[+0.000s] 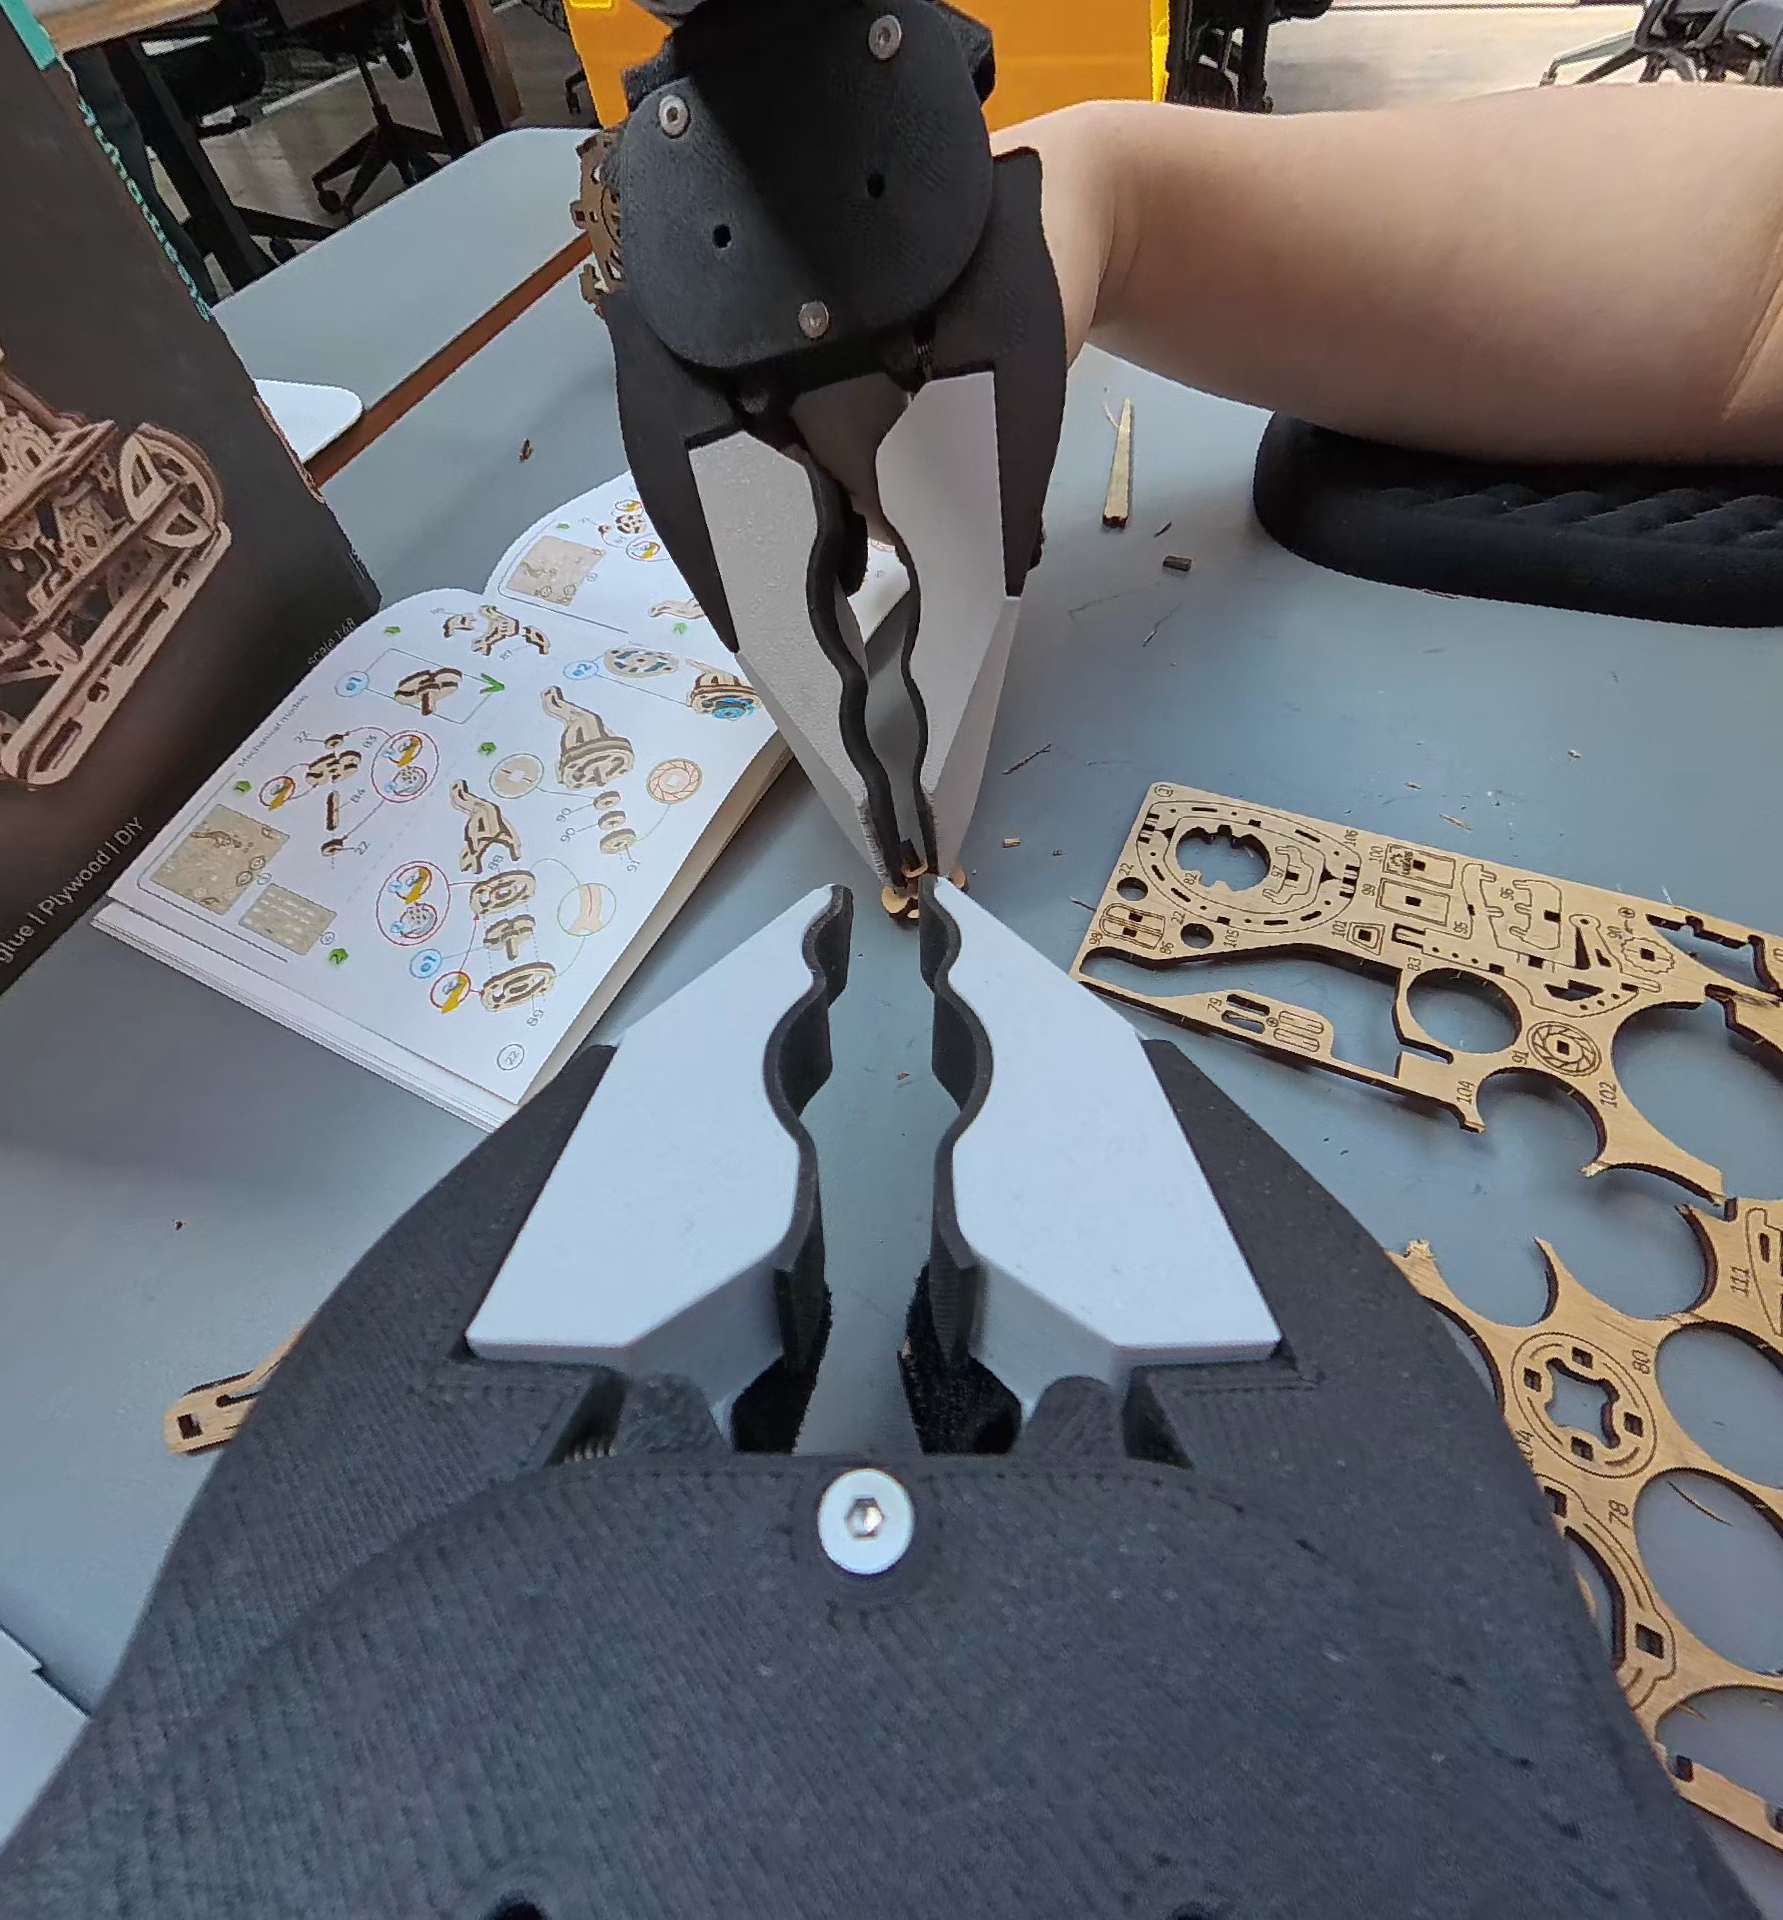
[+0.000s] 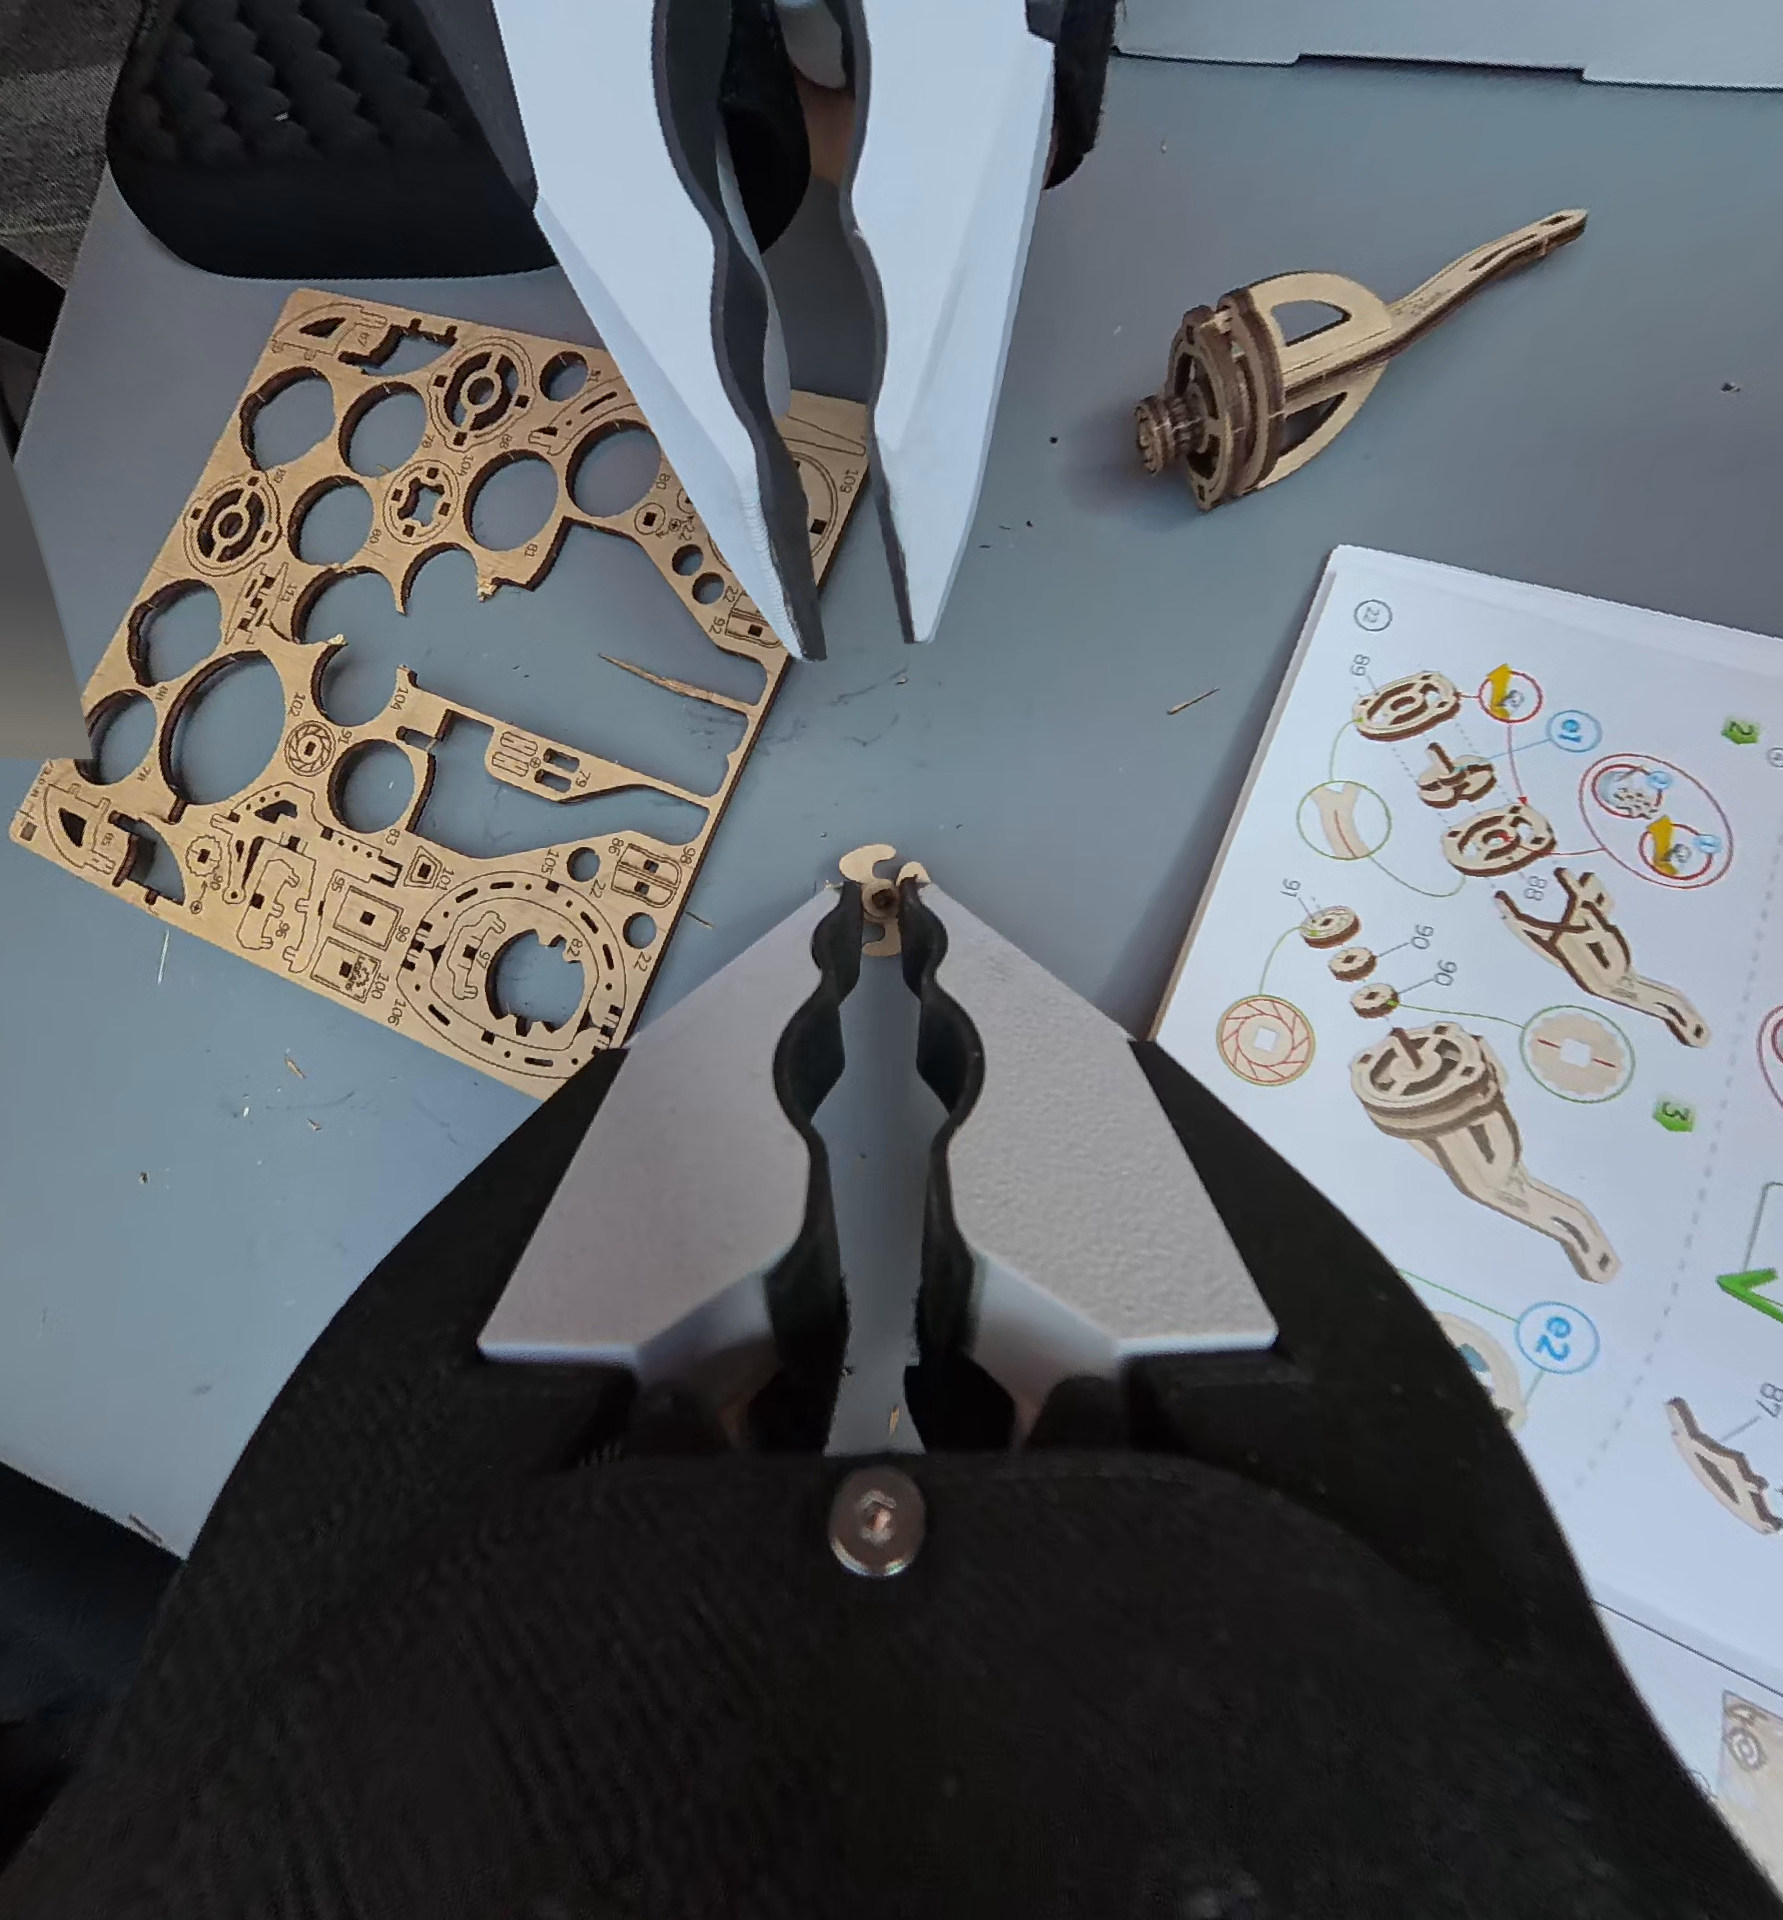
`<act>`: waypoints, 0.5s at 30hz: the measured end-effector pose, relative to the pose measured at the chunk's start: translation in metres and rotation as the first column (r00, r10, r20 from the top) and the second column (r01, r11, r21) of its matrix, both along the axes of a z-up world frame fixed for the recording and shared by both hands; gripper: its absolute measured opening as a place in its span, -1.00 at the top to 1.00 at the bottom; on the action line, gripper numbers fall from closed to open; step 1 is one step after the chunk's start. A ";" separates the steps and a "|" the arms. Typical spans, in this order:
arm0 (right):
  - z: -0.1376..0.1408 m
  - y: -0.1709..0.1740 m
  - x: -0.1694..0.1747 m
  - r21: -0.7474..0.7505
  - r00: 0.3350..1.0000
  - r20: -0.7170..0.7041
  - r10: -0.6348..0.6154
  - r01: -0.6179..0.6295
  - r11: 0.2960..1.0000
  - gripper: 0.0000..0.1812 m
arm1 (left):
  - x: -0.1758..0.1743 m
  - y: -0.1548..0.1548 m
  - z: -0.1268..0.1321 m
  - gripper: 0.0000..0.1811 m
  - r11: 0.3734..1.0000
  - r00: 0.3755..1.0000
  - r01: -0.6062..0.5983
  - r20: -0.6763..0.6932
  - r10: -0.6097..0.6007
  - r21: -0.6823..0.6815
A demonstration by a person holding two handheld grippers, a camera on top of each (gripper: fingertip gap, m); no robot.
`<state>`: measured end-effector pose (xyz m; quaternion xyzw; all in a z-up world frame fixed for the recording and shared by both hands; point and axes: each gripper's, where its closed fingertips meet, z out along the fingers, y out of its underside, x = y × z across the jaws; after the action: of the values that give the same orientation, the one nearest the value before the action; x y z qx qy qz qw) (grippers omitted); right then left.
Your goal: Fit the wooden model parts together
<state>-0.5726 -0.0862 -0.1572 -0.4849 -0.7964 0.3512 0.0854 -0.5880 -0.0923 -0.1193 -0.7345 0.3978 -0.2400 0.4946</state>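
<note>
My right gripper (image 2: pixel 879 896) is shut on a small round wooden part (image 2: pixel 869 869), a notched disc on a short stack, held at the fingertips just above the grey table (image 2: pixel 243 1247). In the left wrist view the right gripper (image 1: pixel 905 854) comes down from above with that part (image 1: pixel 902 904) at its tips. My left gripper (image 1: pixel 882 891) is open and empty, its tips right at the part from the opposite side. It also shows in the right wrist view (image 2: pixel 861 642), a short way beyond the part. An assembled wooden piece with a long handle (image 2: pixel 1271 384) lies at the back right.
A punched-out plywood sheet (image 1: pixel 1489 987) (image 2: pixel 399 675) lies flat on one side, an open instruction booklet (image 1: pixel 451 810) (image 2: pixel 1541 935) on the other. The kit box (image 1: pixel 87 520) stands at the left. A person's forearm (image 1: pixel 1438 260) rests on a black pad (image 1: pixel 1552 530). Wood splinters lie scattered about. My hands' fingertips stand some 5 cm from each other.
</note>
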 end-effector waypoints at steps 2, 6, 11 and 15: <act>0.000 0.000 0.000 0.003 1.000 -0.001 0.001 -0.001 1.000 0.93 | 0.000 0.000 0.000 0.88 1.000 1.000 0.000 0.000 0.000 0.000; 0.001 0.000 0.000 0.004 1.000 -0.006 -0.001 0.001 1.000 0.93 | 0.000 0.000 0.000 0.88 1.000 1.000 0.001 0.000 -0.001 -0.001; 0.002 0.001 -0.001 0.011 1.000 -0.021 0.001 0.000 1.000 0.93 | 0.000 0.000 0.000 0.88 1.000 1.000 0.001 0.001 -0.001 -0.002; 0.001 0.002 0.000 0.020 1.000 -0.015 0.002 -0.001 1.000 0.93 | 0.000 0.000 -0.001 0.88 1.000 1.000 0.003 -0.007 -0.003 0.000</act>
<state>-0.5728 -0.0845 -0.1565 -0.4808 -0.7994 0.3472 0.0959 -0.5875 -0.0927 -0.1203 -0.7347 0.4007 -0.2379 0.4930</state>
